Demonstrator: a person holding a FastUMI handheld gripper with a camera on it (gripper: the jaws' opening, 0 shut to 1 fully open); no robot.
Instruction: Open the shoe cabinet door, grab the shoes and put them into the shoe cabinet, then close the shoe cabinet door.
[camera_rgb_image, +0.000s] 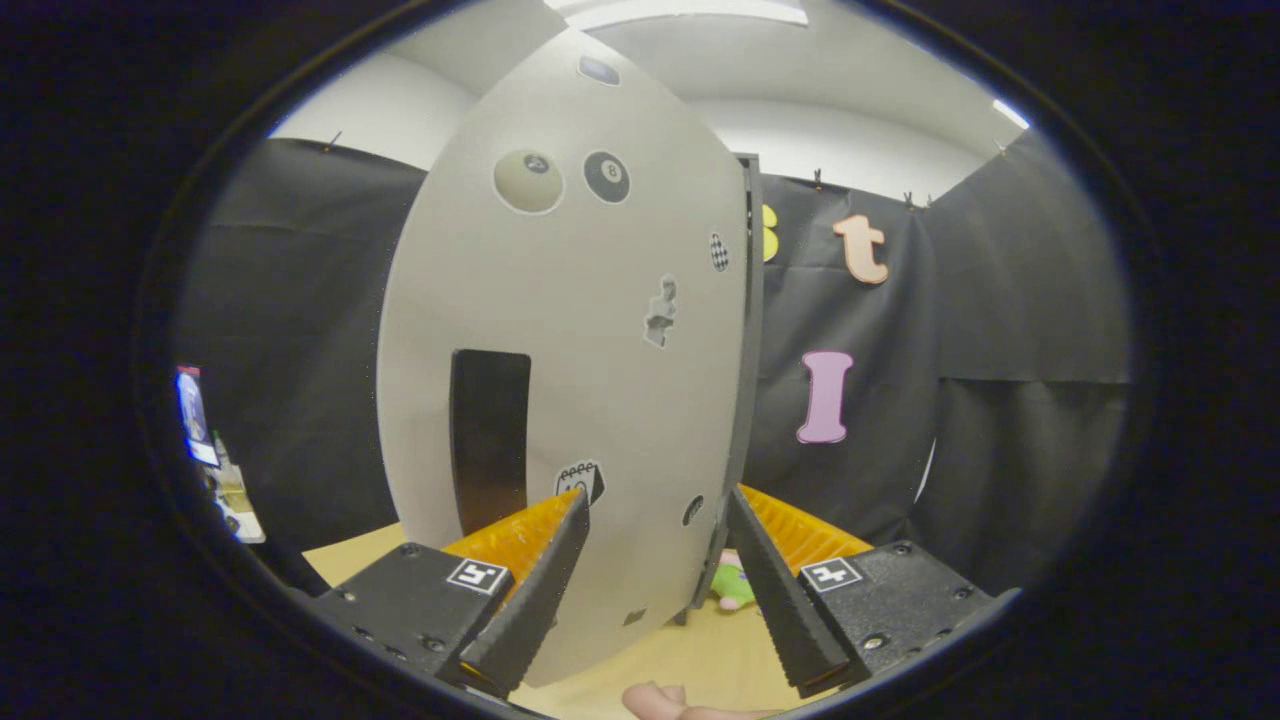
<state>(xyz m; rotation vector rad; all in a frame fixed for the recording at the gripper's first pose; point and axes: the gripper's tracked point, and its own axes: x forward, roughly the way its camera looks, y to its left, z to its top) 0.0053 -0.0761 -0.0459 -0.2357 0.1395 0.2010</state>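
Observation:
The shoe cabinet's grey door (560, 330) stands close in front of me, upright on the wooden tabletop. It carries several small stickers and a dark upright handle slot (490, 440) near its left side. A dark cabinet edge (748, 330) runs down the door's right side. My gripper (657, 497) is open, its two fingertips spread in front of the door's lower right part with nothing pressed between them. A small green and pink shoe (735, 585) peeks out at the foot of the cabinet's right edge, between my fingers. I cannot tell whether the door is fully closed.
The light wooden tabletop (690, 650) reaches below the cabinet toward me. Part of a person's hand (665, 700) shows at its near edge. Black cloth walls surround the booth. Some small clutter (215, 460) stands far to the left.

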